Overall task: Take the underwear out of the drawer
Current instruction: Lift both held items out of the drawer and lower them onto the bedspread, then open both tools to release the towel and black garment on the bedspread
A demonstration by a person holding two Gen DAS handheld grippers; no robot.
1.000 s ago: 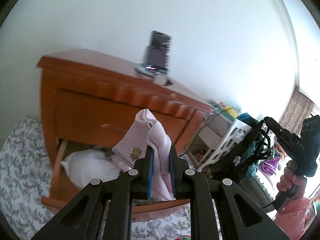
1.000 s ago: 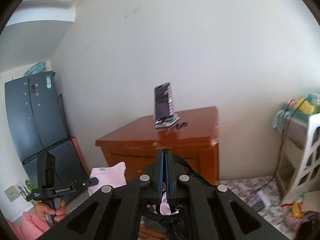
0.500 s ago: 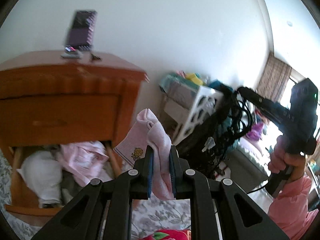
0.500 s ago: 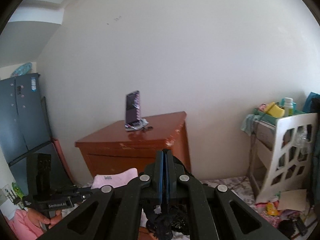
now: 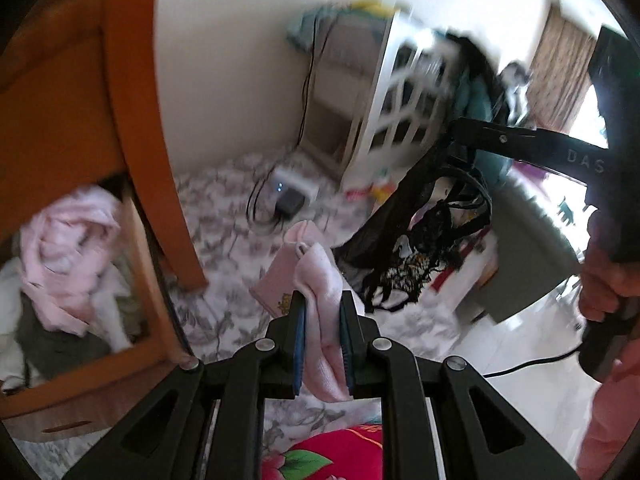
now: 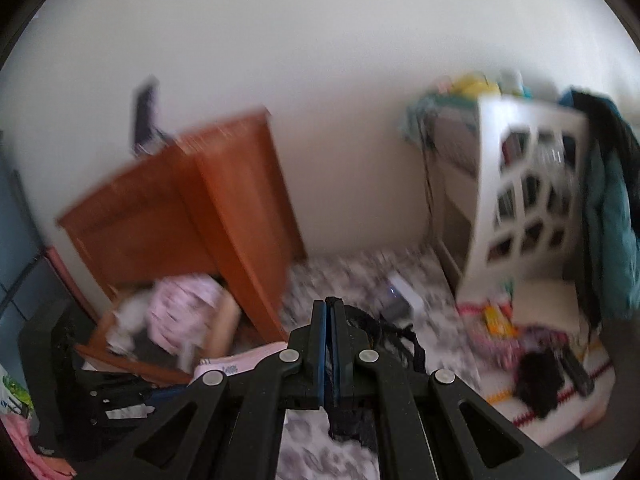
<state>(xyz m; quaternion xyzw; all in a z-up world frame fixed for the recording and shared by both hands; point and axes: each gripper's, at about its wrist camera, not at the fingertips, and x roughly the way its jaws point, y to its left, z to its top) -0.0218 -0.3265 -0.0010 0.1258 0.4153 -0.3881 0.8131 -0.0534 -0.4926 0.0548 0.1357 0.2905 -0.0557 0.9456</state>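
Note:
My left gripper (image 5: 322, 300) is shut on pink underwear (image 5: 316, 276) with a small yellow print, held in the air over the patterned floor to the right of the dresser. The open bottom drawer (image 5: 80, 368) at the left holds pink and white clothes (image 5: 68, 240). In the left wrist view my right gripper (image 5: 460, 130) hangs black lace underwear (image 5: 416, 248) from its tip at the right. My right gripper (image 6: 330, 308) is shut on that black lace underwear (image 6: 396, 336). The same drawer (image 6: 132, 360) shows low on the left in the blurred right wrist view.
An orange wooden dresser (image 6: 188, 208) stands against the white wall. A white lattice shelf unit (image 6: 524, 200) with clothes on it is at the right. A power strip and cables (image 5: 292, 196) lie on the floor. A hand (image 5: 612, 280) holds the right gripper's handle. Red floral fabric (image 5: 324, 452) lies below.
Both grippers have swung right and tilted down, away from the dresser, each still carrying its garment. The drawer has slid to the left edge of both views.

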